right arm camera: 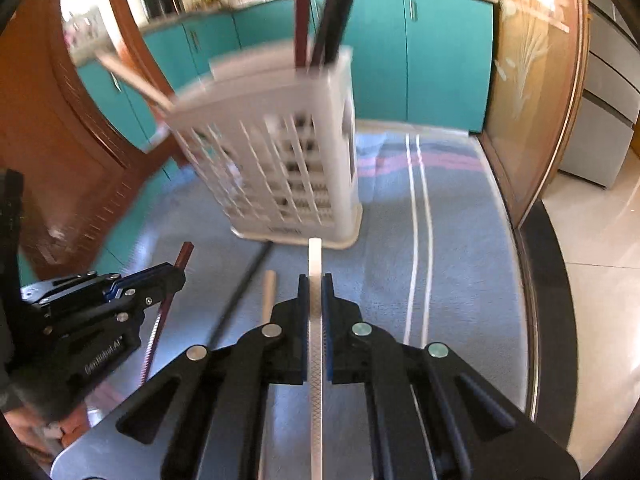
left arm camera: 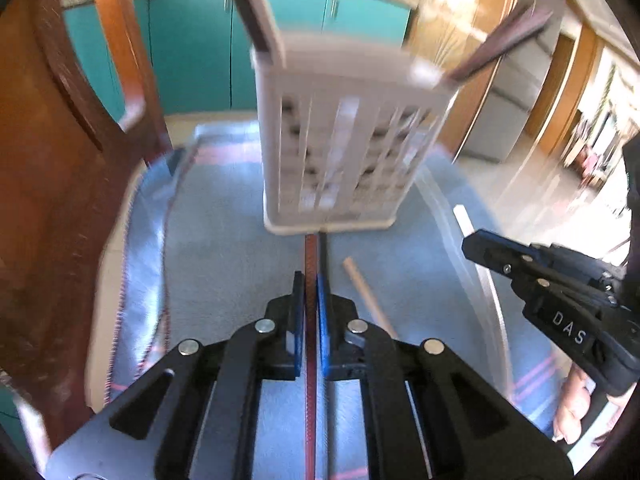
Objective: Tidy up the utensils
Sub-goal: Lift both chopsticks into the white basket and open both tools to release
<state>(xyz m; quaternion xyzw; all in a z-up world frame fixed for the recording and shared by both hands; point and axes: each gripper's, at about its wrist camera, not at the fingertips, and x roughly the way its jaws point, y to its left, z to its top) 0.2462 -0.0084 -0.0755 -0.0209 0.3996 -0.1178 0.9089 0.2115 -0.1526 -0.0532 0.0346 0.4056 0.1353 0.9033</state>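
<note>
- A blue towel (left arm camera: 224, 240) covers the table, and the white slotted utensil basket (left arm camera: 340, 140) stands on it ahead of both grippers, blurred, with dark sticks poking out of its top.
- The left gripper (left arm camera: 310, 292) is clamped on 1 reddish-brown chopstick (left arm camera: 310, 256), tip near the basket's base.
- The right gripper (right arm camera: 316, 292) is pinched tight on 1 white chopstick (right arm camera: 315, 260), also pointing at the basket.
- On the towel between them lie a black chopstick (right arm camera: 244, 284) and a pale wooden stick (right arm camera: 269, 292); their near ends are hidden behind the grippers.
</note>
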